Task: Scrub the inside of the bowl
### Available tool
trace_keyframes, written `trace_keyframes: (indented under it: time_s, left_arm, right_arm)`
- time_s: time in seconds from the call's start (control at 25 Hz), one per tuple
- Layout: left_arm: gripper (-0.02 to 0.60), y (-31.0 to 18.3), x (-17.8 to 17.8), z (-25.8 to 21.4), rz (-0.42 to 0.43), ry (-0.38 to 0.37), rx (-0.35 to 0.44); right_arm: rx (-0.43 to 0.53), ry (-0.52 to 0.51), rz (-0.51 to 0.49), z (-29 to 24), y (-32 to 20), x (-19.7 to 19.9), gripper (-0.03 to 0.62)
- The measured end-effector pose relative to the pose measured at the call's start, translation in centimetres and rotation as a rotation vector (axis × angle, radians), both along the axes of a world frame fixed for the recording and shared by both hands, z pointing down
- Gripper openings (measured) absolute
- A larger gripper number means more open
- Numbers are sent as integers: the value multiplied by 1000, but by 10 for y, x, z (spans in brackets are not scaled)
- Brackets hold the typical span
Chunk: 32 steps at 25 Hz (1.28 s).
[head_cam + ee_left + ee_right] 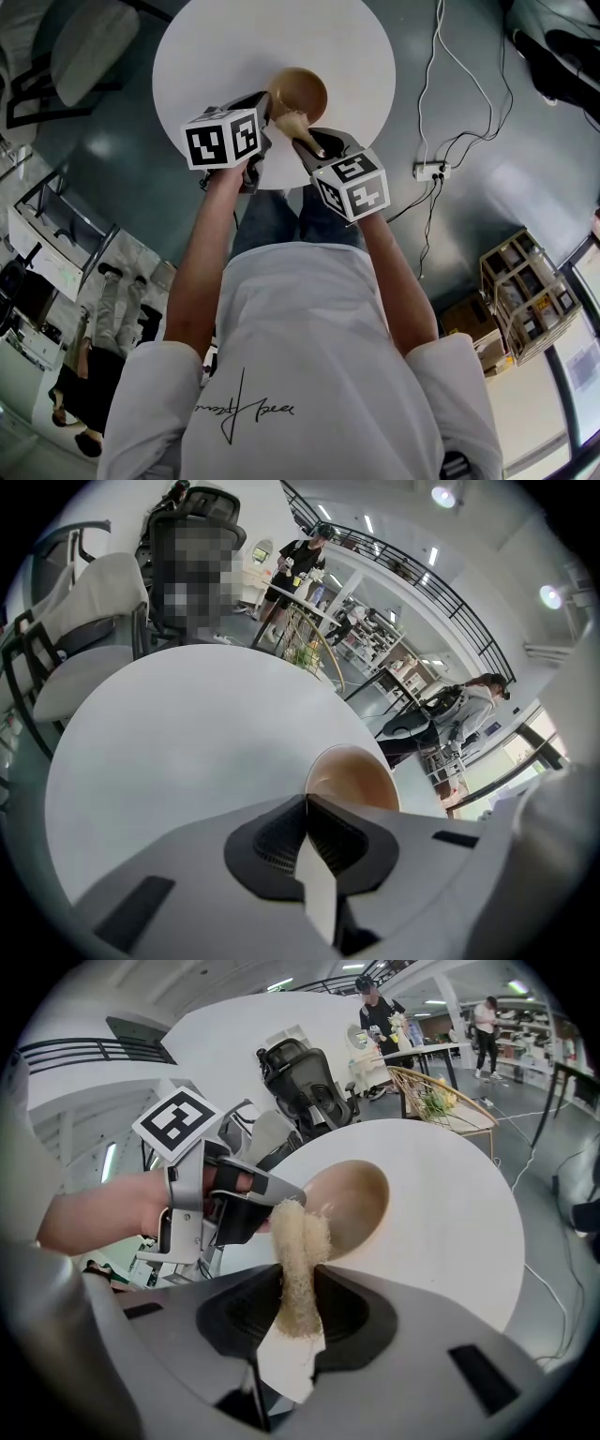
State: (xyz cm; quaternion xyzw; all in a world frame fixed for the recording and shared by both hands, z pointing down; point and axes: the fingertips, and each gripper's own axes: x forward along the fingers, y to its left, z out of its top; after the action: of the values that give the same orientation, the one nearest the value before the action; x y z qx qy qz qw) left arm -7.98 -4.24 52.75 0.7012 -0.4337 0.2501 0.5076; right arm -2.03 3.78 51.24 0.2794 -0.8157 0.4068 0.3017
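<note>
A light wooden bowl [300, 89] rests near the front edge of the round white table [216, 56]. My left gripper [265, 108] is shut on the bowl's near-left rim. In the left gripper view the bowl [352, 778] sits just past the closed jaws of the left gripper [307, 803]. My right gripper [305, 141] is shut on a pale fibrous loofah scrubber [291, 120], held at the bowl's near edge. In the right gripper view the scrubber [300, 1251] sticks up from the right gripper [298, 1283], in front of the bowl [352, 1204] and beside the left gripper [272, 1194].
A grey chair [84, 37] stands left of the table. A power strip [431, 171] with cables lies on the floor to the right, and a wooden crate shelf [525, 295] stands further right. A black office chair [305, 1082] is behind the table. People stand in the background [291, 574].
</note>
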Motion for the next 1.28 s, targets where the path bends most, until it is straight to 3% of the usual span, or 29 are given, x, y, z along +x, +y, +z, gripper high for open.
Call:
trace_keyframes:
  time_s: [1.28]
  left_arm:
    - [11,6,0,-2,48,-32,2]
  right_arm:
    - [-7,17,79,-4,-17,44,118]
